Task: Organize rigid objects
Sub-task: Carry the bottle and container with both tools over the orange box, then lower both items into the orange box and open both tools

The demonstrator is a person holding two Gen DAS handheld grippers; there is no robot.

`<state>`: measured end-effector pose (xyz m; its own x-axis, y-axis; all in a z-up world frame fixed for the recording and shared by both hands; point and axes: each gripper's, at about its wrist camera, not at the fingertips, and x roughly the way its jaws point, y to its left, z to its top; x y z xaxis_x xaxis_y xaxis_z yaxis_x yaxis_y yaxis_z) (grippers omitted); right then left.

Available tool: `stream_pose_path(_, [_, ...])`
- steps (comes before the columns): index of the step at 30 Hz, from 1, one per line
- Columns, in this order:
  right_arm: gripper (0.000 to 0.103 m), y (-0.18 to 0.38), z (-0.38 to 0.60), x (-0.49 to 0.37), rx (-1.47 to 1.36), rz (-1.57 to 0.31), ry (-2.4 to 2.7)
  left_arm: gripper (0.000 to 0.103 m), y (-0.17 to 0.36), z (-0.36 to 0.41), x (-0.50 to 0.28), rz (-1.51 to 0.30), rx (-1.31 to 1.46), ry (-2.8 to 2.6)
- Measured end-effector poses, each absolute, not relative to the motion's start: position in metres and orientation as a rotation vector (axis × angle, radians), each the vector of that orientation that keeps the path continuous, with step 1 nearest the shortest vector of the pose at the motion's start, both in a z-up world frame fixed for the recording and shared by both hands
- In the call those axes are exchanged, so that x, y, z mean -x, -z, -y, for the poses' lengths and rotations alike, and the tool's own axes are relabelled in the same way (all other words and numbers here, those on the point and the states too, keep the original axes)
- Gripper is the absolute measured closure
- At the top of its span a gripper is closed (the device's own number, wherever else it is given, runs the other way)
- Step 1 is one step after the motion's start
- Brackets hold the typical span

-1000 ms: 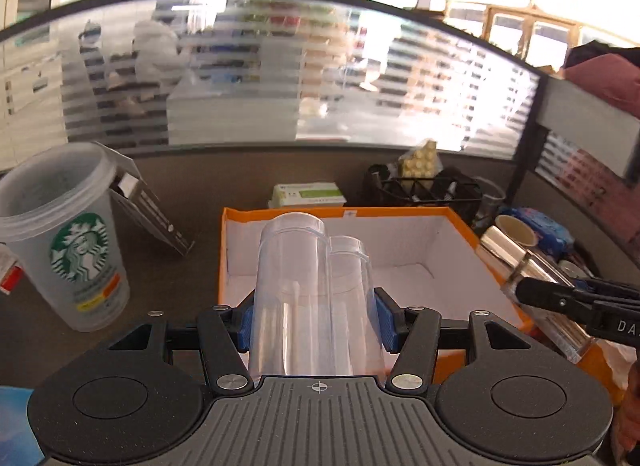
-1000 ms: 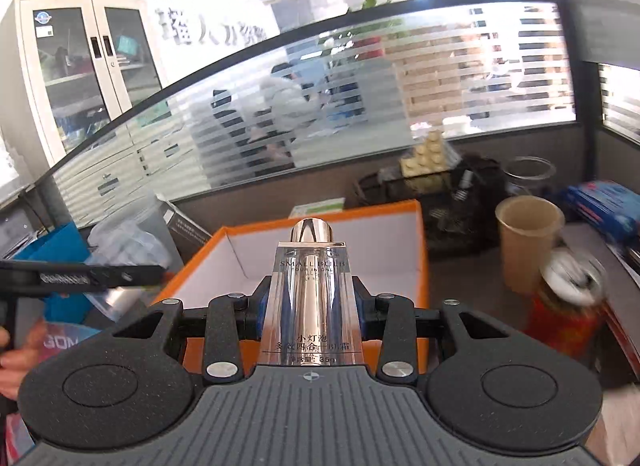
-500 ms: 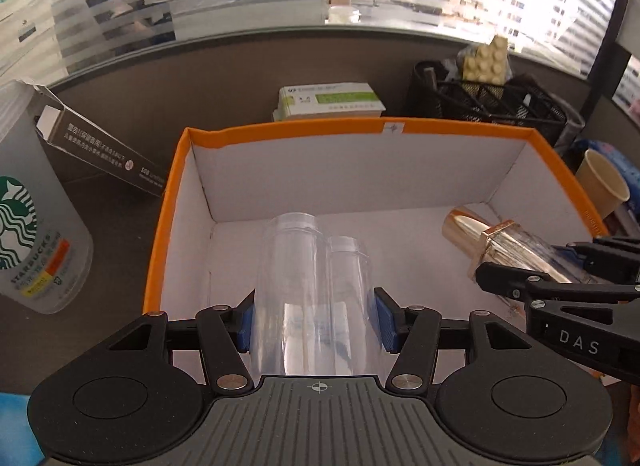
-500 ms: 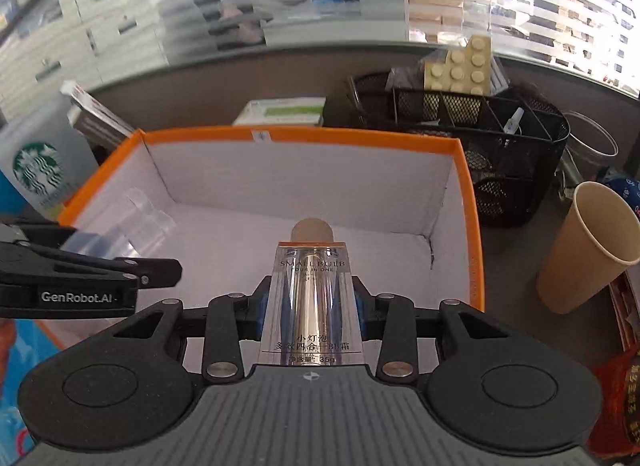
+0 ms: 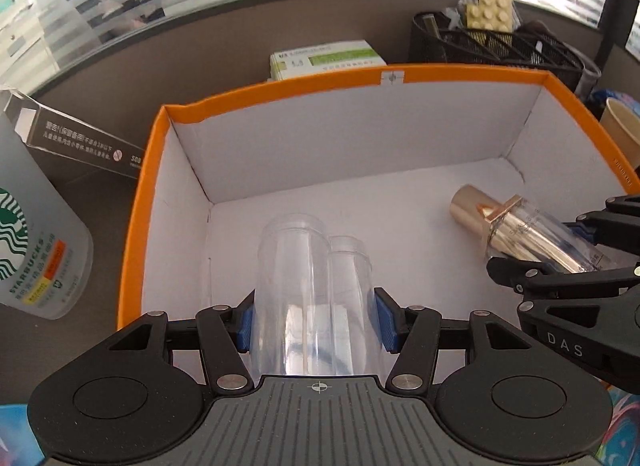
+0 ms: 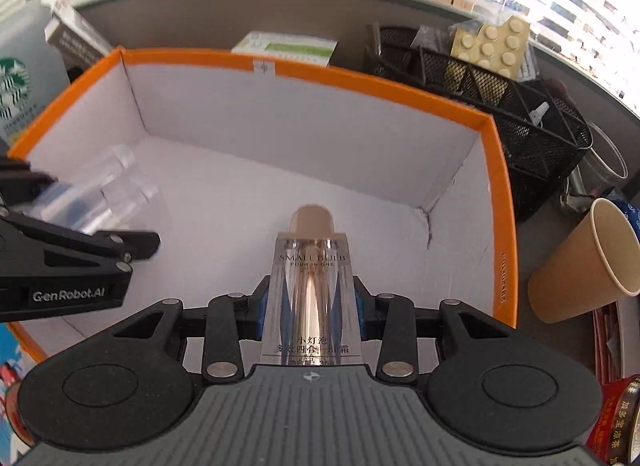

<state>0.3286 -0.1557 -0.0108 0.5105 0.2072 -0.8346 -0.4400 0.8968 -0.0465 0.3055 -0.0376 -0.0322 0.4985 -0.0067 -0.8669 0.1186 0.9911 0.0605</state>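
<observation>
An orange box [image 5: 472,75] [image 6: 506,225] with a white inside lies open below both grippers. My left gripper [image 5: 314,320] is shut on a clear plastic container [image 5: 308,286] made of two joined tubes, held over the box floor at its left side. In the right wrist view the same container [image 6: 112,185] shows at the far left. My right gripper [image 6: 310,306] is shut on a clear cosmetic bottle with a gold core and gold cap [image 6: 312,266], pointing down into the box. From the left wrist view that bottle [image 5: 516,231] hangs over the box's right side.
A frosted Starbucks cup [image 5: 32,242] and a grey carton [image 5: 76,139] stand left of the box. Behind the box lies a green-and-white packet [image 5: 326,59]. A black mesh organizer [image 6: 500,101] sits at the back right, with a brown paper cup [image 6: 584,266] and a red can [image 6: 618,422] nearer.
Both grippers have tipped downward and sunk over the box; the view has dropped from the window to the box floor. The container and the bottle stay gripped.
</observation>
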Motion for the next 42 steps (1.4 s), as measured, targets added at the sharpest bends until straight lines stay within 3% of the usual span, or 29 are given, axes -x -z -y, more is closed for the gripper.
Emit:
stream_pose_path(16, [0.064, 0.018, 0.142, -0.335, 0.414, -1.057, -0.381, 0.046, 0.037, 0.041, -0.315, -1.172, -0.127, 0.077])
stream_pose_path(18, [0.062, 0.018, 0.141, -0.335, 0.425, -1.064, -0.384, 0.034, 0.036, 0.041, -0.316, -1.183, -0.113, 0.071])
stream_pose_path(22, [0.047, 0.015, 0.141, -0.334, 0.431, -1.059, -0.396, 0.029, 0.034, 0.042, -0.317, -1.193, -0.097, 0.086])
stream_pose_path(38, [0.050, -0.003, 0.150, -0.325, 0.424, -1.007, -0.412, 0.028, 0.012, 0.035, -0.303, -1.147, -0.078, 0.080])
stream_pose_path(40, [0.045, -0.010, 0.151, -0.322, 0.421, -0.990, -0.409, 0.028, 0.007, 0.038, -0.301, -1.128, -0.072, 0.083])
stream_pose_path(41, [0.039, -0.013, 0.150, -0.321, 0.430, -0.975, -0.393, 0.024, 0.002, 0.038, -0.298, -1.115, -0.073, 0.078])
stream_pose_path(42, [0.037, -0.017, 0.150, -0.319, 0.440, -0.955, -0.384, 0.014, -0.001, 0.038, -0.299, -1.094, -0.088, 0.053])
